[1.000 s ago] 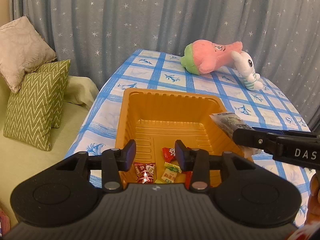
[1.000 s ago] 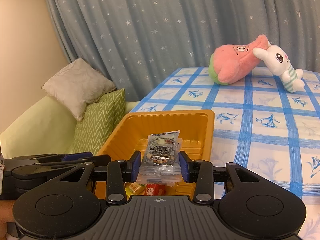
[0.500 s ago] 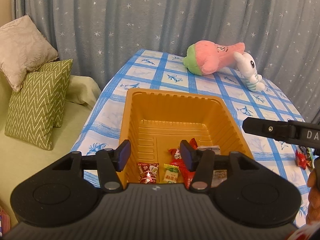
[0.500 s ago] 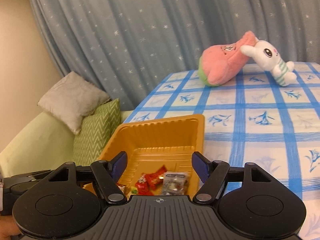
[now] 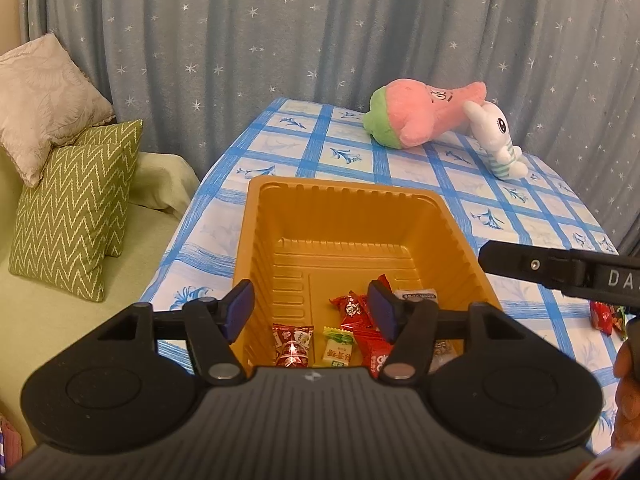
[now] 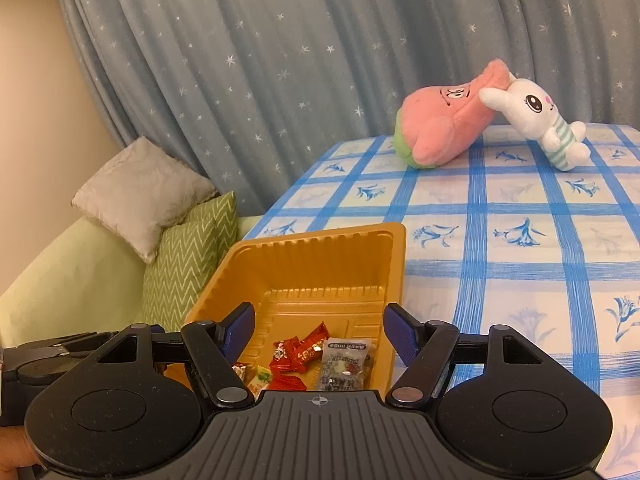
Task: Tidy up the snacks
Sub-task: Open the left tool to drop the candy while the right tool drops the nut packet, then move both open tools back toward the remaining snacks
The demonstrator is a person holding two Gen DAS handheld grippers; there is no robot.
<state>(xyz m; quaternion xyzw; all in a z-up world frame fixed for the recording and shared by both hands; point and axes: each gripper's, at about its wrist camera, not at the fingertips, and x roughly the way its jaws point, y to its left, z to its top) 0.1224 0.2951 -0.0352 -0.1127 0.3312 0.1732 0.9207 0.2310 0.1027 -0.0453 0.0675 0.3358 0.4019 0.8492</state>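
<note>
Both tongs hang over the near end of the orange ribbed plastic tray, which sits on the counter covered in a blue-and-white checked cloth. The left tongs stand about half open, jaws just been opening, nothing between the blue pads. Below them in the tray lie the snacks: a red-and-white wrapped candy, a small green-and-yellow sweet, and a cluster of red foil packets. The right tongs gape wider and have just been opening too, with nothing pinched; directly beneath their gap the clear packet with dark printing lies flat on the tray floor beside the red wrappers.

Off to the right in the left wrist view, the right tool's black arm crosses over the counter, and past it one more red snack packet lies on the cloth outside the tray. A fingertip shows at the frame's edge.

At the far end of the counter, well apart from the tray, a pink plush toy with a green base lies on its side, a white plush rabbit in a striped shirt leaning against it. Left of the counter, a green zigzag cushion and a beige cushion rest on a pale green sofa. A grey-blue starred curtain closes the background.
</note>
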